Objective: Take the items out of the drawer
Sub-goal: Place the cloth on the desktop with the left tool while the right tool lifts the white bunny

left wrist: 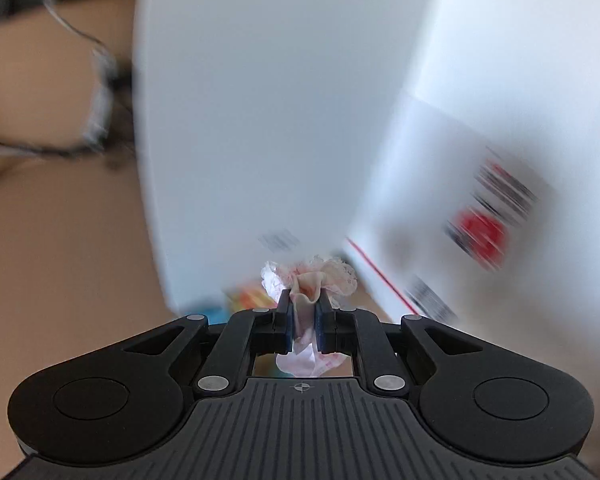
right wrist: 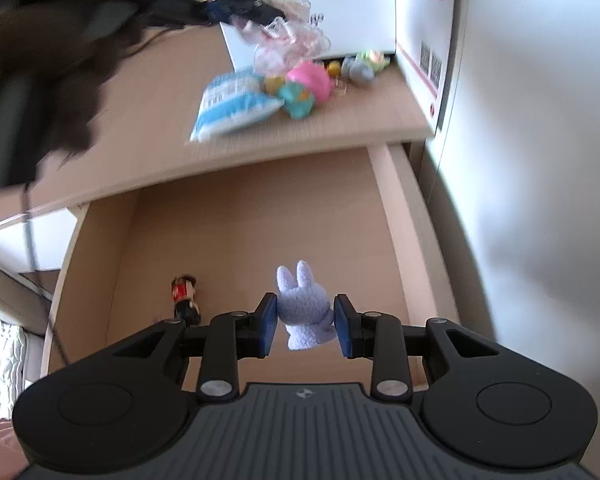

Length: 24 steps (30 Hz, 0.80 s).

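A: What does the left gripper (left wrist: pixel 303 320) have?

B: Its jaws are clenched on a lacy pink-and-white cloth (left wrist: pixel 314 280) — frilled edges bunch out past the fingertips and a tail hangs below the pads. The view is badly blurred; behind it is a white box (left wrist: pixel 440 168) with red and black print.

A: And the right gripper (right wrist: pixel 305 324)?

B: It is over the open wooden drawer (right wrist: pixel 252 232), with a pale lavender plush bunny (right wrist: pixel 304 308) between its blue pads (right wrist: pixel 269 328). The pads sit at the toy's sides, ears pointing far; I cannot tell whether they actually press it or only flank it.

A: Anything else in the drawer?

B: A small figurine (right wrist: pixel 185 296) with a red top, left of the bunny and near the front.

A: On the desk top (right wrist: pixel 340 132) beyond?

B: A blue-and-white packet (right wrist: pixel 232 106), a pink ball toy (right wrist: pixel 310 78), a teal toy (right wrist: pixel 298 100) and other small toys, clustered at the foot of the white box. In this view the cloth hangs above them — nothing blocks the bunny.
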Available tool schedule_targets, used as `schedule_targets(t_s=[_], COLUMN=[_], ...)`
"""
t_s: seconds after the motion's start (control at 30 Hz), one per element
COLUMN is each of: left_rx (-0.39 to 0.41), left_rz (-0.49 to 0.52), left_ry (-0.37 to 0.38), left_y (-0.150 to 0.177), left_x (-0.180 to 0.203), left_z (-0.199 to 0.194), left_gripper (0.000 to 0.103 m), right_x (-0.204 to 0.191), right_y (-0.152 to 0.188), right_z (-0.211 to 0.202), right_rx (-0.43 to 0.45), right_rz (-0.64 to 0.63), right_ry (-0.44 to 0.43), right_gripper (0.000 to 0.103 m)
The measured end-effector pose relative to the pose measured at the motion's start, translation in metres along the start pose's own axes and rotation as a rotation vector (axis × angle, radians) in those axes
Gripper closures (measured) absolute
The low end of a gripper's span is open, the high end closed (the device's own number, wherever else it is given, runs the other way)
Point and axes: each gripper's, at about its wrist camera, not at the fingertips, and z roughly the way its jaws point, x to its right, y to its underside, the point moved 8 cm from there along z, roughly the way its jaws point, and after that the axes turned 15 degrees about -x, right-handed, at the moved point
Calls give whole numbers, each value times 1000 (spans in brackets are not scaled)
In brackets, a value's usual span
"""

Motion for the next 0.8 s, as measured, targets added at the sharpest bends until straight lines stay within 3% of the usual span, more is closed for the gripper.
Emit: schedule_targets(t_s=[0.13,0.17,0.33,0.43,0.73,0.8], left_rx=[5,-7,-31,-59,-149,-126], left_rz=[-122,-141,-275,-262,-254,-257], left_ry=[15,18,77,63,-74,-48], left_y=[15,23,62,71,90,90], left_x=[-38,-47,-99,-113,-147,-149], left_z=[-6,-6,9,23,51,46], left_gripper=[91,91,90,86,77,77], right_x=[10,16,30,28,14,15], right_y=[-5,-7,-15,-20,-22,-21], right_z=[-2,0,15,17,20,21], right_rx=[27,37,1,1,-8,-15], right_rz=[11,98,141,129,80,83], right_ry=[3,18,-9,-12,29,38], right_gripper=[73,73,73,73,73,73])
